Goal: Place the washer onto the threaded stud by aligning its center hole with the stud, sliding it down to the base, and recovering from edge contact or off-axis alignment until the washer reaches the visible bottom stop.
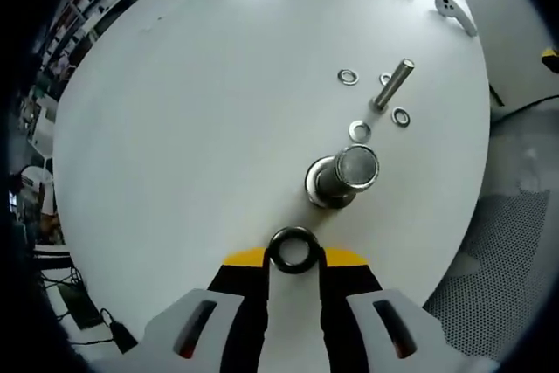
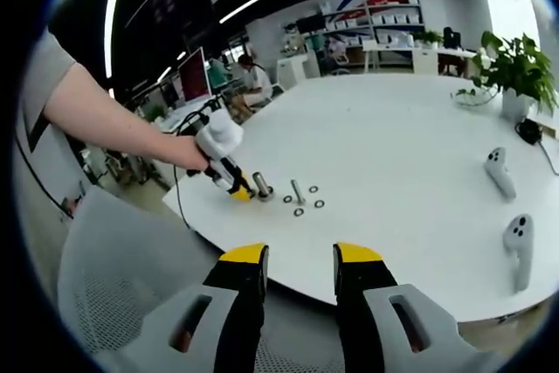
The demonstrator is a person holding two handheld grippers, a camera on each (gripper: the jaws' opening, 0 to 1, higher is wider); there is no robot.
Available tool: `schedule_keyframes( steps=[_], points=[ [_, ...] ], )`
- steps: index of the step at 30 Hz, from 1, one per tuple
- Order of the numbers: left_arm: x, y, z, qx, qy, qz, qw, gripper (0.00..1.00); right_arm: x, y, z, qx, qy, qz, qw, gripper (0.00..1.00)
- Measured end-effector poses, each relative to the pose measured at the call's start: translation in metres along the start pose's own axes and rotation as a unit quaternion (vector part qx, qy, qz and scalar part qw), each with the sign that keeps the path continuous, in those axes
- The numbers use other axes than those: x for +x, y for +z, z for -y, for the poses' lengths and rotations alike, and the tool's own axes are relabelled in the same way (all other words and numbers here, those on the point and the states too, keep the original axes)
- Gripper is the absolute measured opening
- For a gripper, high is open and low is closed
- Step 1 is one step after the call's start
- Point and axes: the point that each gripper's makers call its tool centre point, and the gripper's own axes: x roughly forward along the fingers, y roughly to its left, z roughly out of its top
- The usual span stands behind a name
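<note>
Between the left gripper [image 1: 295,261] jaws, a dark washer [image 1: 293,249] is clamped, just short of the upright stud [image 1: 342,176]. Not yet threaded; alignment and slide-down remain. Beyond lie 4 spare washers [image 1: 348,76]. Right gripper [image 2: 299,259] hangs back, jaws parted, empty.

a dark round washer [image 1: 293,250] with a hole in the middle is sitting pinched between the yellow tips of the left gripper [image 1: 293,258] — it is facing up. just past it, a fat shiny metal stud [image 1: 344,176] is standing on the white table [image 1: 192,128], with a wide ring at its base. the washer is not touching the stud.
</note>
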Motion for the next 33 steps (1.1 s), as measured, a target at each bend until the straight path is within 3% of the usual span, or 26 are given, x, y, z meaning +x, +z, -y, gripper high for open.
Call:
schedule_keyframes(
  steps=[6, 14, 23, 33],
  points=[
    [-0.002, -0.005, 0.001, 0.009, 0.000, -0.001, 1.0000, 0.19, 0.000, 0.000, 0.000, -0.001, 0.001, 0.000, 1.0000, 0.32],
    [-0.018, 0.000, -0.009, 0.002, 0.002, 0.022, 0.9998, 0.19, 0.000, 0.000, 0.000, -0.001, 0.002, -0.001, 1.0000, 0.32],
    [-0.045, 0.023, -0.009, 0.008, -0.011, 0.071, 0.9974, 0.19, 0.000, 0.000, 0.000, 0.003, 0.002, -0.001, 1.0000, 0.32],
    [-0.068, 0.040, 0.005, 0.044, -0.017, 0.093, 0.9946, 0.19, 0.000, 0.000, 0.000, 0.001, 0.002, -0.001, 1.0000, 0.32]
  ],
)
